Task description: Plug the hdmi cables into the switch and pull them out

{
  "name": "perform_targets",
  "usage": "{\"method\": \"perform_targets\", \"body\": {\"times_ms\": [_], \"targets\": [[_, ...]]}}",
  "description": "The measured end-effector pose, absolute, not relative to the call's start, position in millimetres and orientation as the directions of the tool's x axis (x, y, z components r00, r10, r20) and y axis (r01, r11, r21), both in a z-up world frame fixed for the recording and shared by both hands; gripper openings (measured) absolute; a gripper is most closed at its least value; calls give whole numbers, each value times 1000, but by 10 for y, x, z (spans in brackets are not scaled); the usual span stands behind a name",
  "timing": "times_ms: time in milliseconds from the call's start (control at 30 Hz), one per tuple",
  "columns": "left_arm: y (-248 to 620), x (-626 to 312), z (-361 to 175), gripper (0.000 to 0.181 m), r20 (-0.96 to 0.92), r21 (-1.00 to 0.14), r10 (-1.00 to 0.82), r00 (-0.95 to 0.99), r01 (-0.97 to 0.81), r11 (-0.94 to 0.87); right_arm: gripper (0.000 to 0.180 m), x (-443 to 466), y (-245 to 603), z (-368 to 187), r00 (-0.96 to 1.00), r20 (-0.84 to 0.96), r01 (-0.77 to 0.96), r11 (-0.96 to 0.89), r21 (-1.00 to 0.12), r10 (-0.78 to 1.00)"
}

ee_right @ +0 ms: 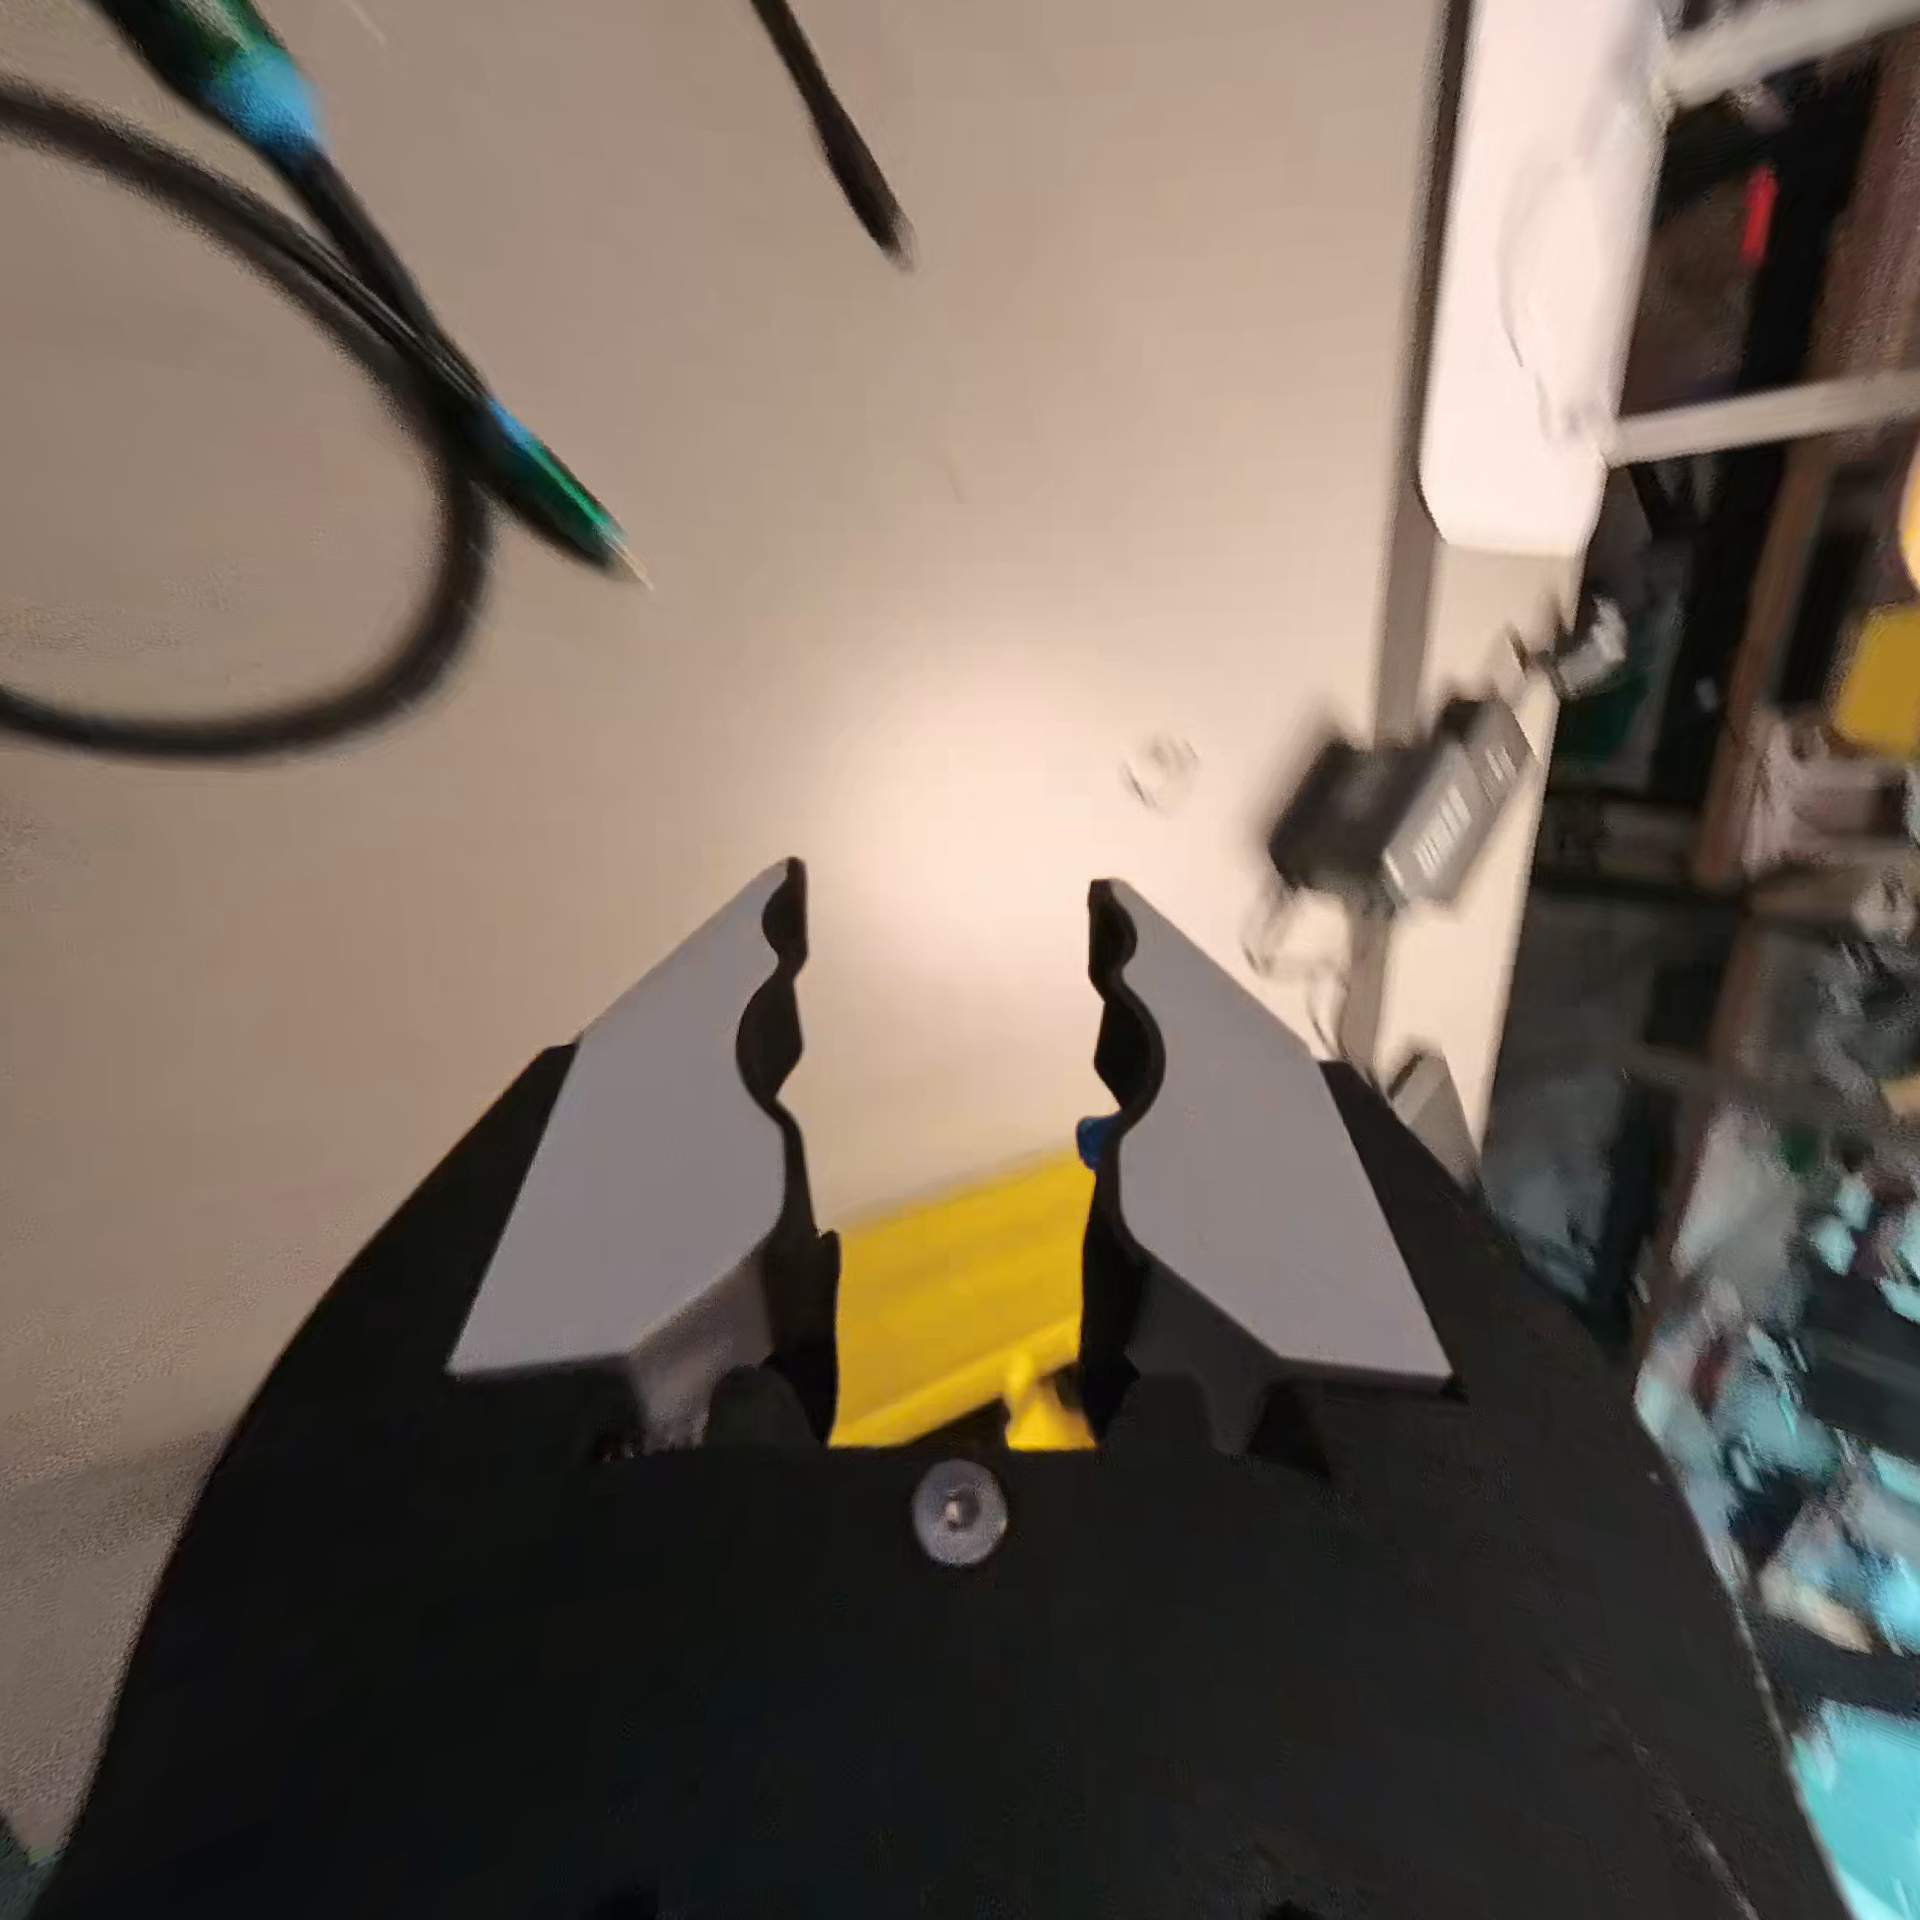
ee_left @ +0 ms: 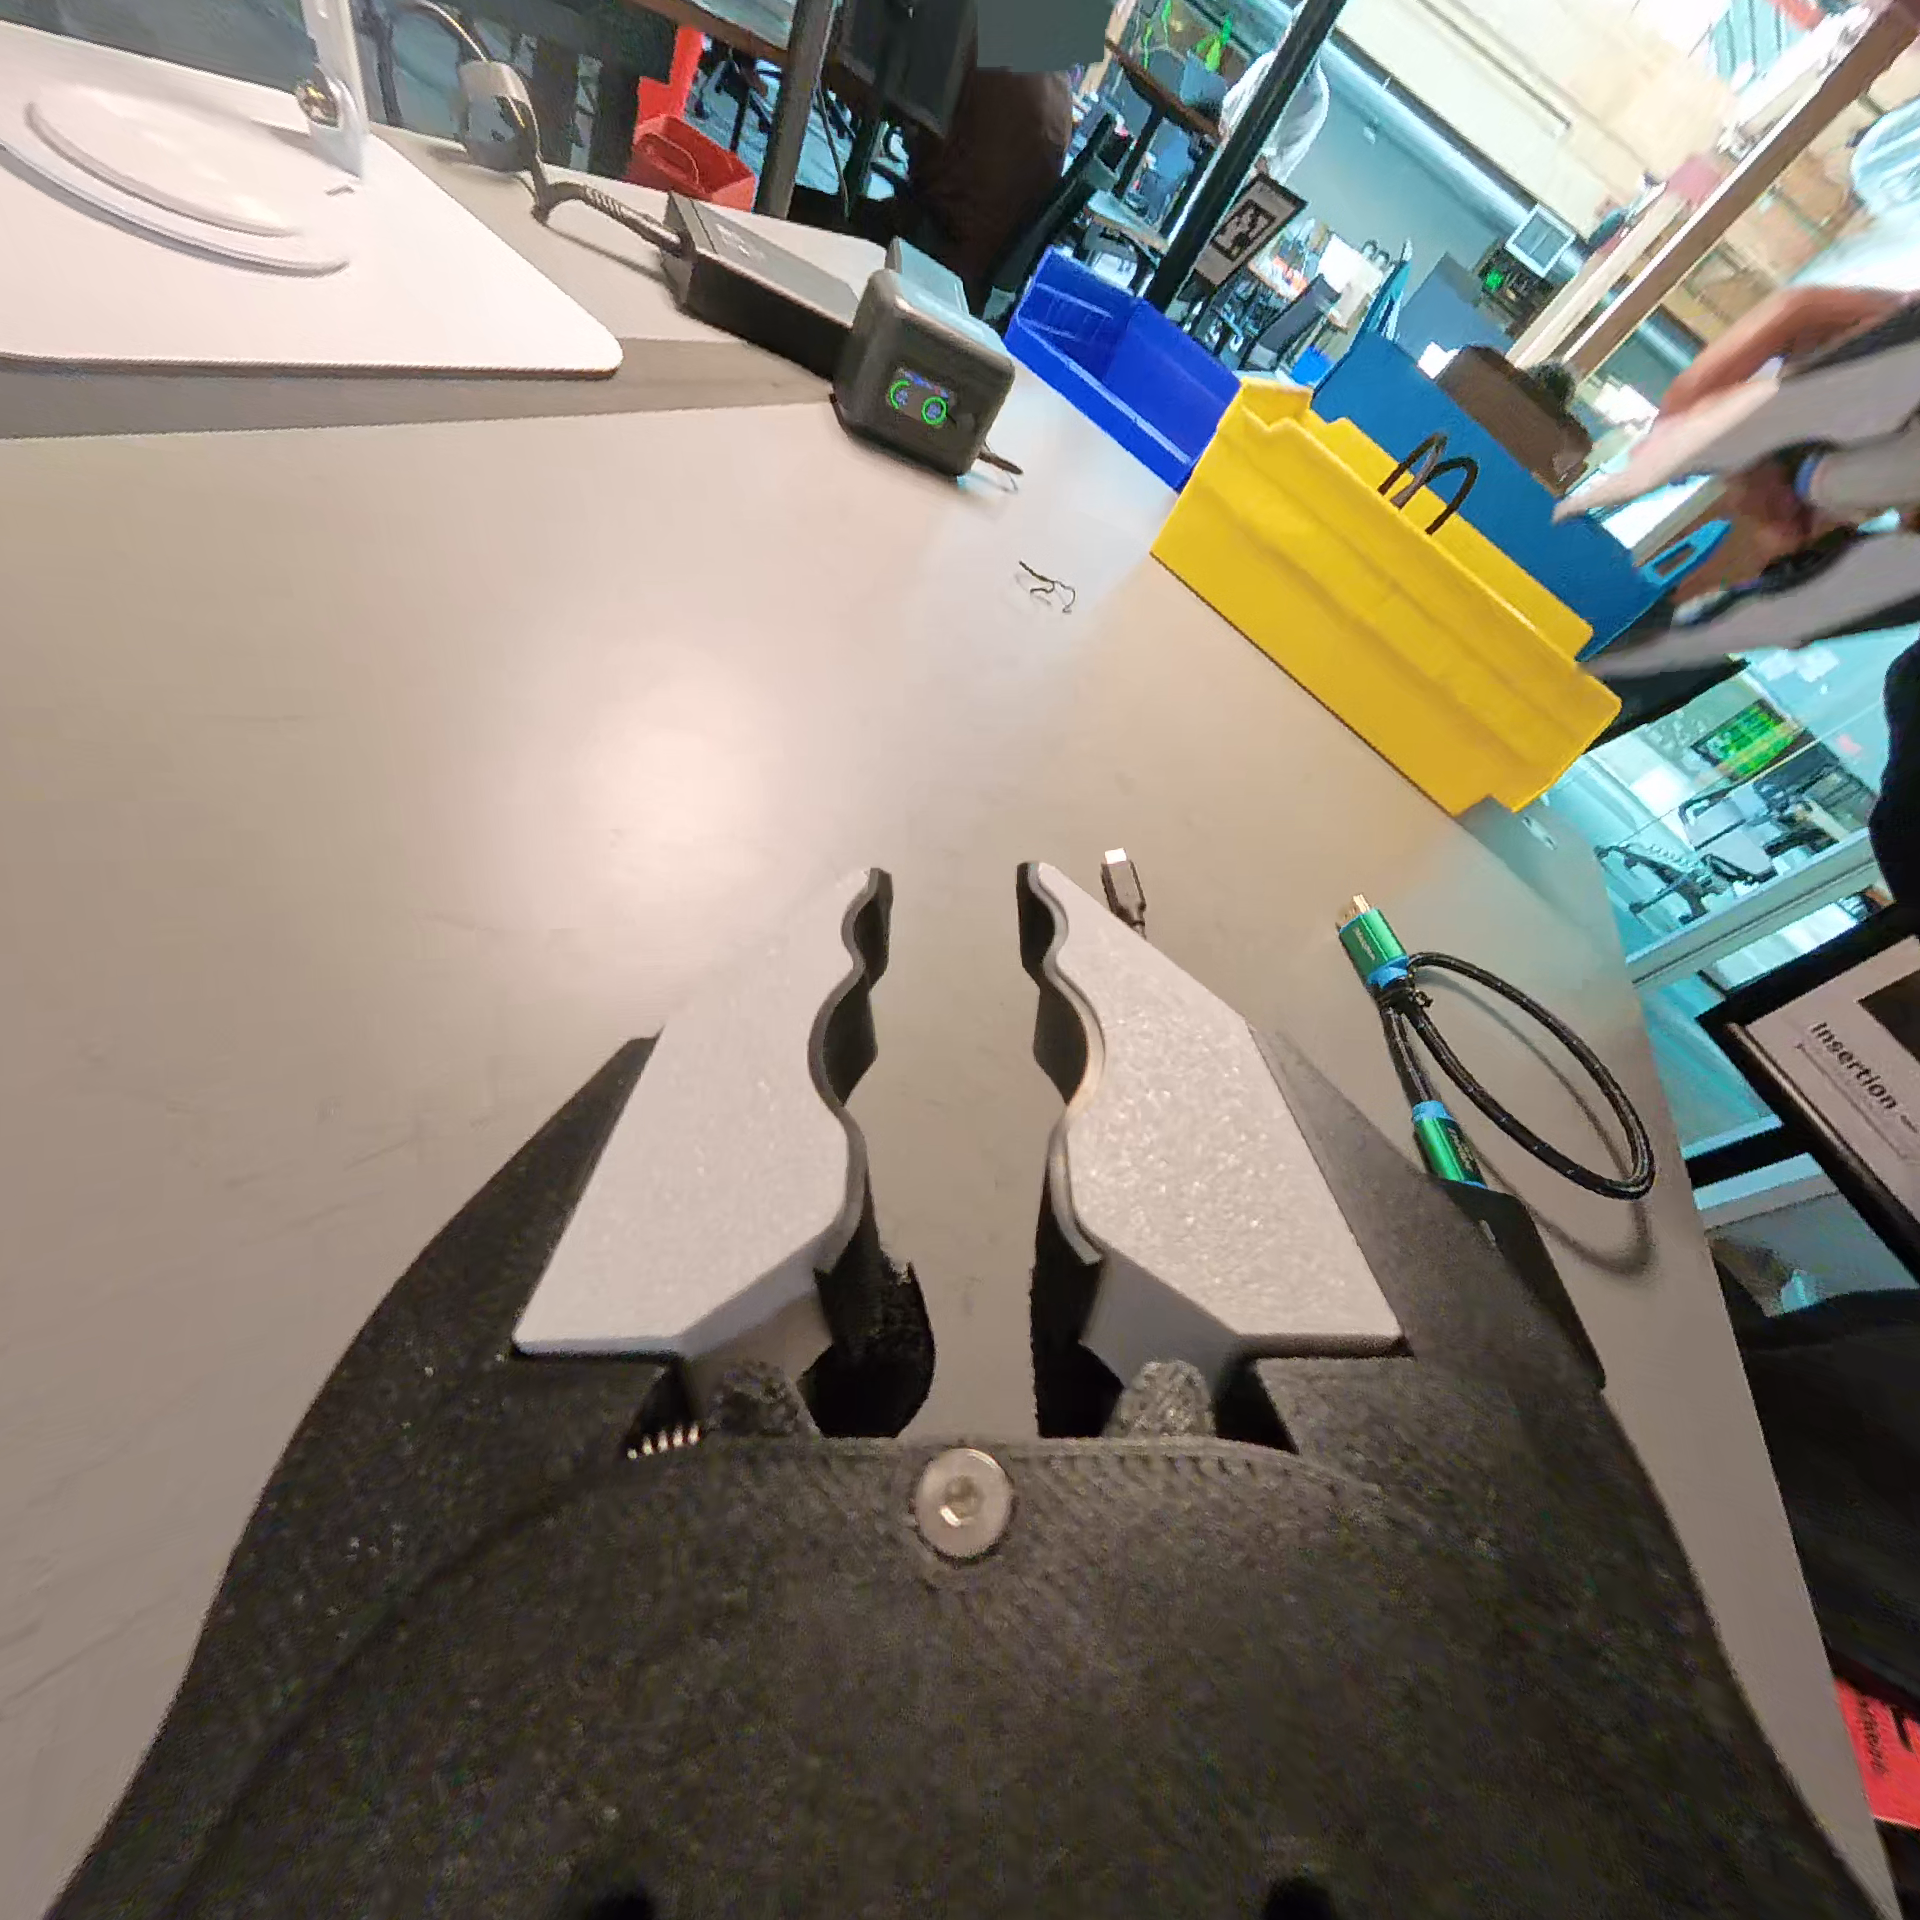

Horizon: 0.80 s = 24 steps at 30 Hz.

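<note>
A black braided HDMI cable lies looped on the grey table, right of my left gripper. Its two green plugs have blue collars. The left gripper is open and empty, low over the table. A thin black cable end with a small plug lies just past its right finger. My right gripper is open and empty, held in the air above the table and bin; it also shows in the left wrist view. In the blurred right wrist view, the HDMI cable lies upper left. I cannot pick out a switch for certain.
A yellow bin and a blue bin stand at the table's far right edge. A dark cube with green lights and a flat black box sit at the back. A white mat lies back left. The gap from one gripper's tips to the other's is roughly 30 cm.
</note>
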<state>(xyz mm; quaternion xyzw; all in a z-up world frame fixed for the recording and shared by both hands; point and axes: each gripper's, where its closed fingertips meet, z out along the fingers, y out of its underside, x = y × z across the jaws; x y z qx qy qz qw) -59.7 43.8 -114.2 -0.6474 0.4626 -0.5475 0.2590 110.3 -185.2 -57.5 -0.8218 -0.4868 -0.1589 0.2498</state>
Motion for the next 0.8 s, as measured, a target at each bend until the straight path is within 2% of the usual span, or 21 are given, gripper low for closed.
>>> {"method": "perform_targets", "body": {"times_ms": [167, 233, 333, 400, 467, 600, 800], "targets": [[392, -580, -1161, 25, 446, -849, -895, -28, -331, -413, 55, -122, -1650, -1199, 385, 292, 870, -240, -430, 875], [388, -579, -1162, 25, 445, -849, -895, -29, -332, -411, 54, -354, -1606, -1438, 353, 199, 871, -244, -427, 914], [381, -580, -1156, 25, 453, -847, -891, -36, -330, -417, 56, -476, -1615, -1755, 304, 83, 898, -257, -358, 949], [369, -583, -1150, 25, 464, -843, -885, -45, -329, -426, 41, -564, -1593, -1775, 305, 42, 883, -267, -385, 951], [352, -585, -1147, 26, 475, -839, -879, -53, -330, -433, 32, -595, -1552, -1777, 293, 49, 879, -249, -406, 955], [280, -577, -1177, 31, 501, -820, -862, -74, -359, -445, 28, -669, -1296, -1768, 368, 98, 815, -270, -512, 925], [248, -578, -1260, 41, 508, -797, -860, -51, -406, -447, 23, -608, -814, -1733, 526, 321, 748, -249, -615, 787]]}}
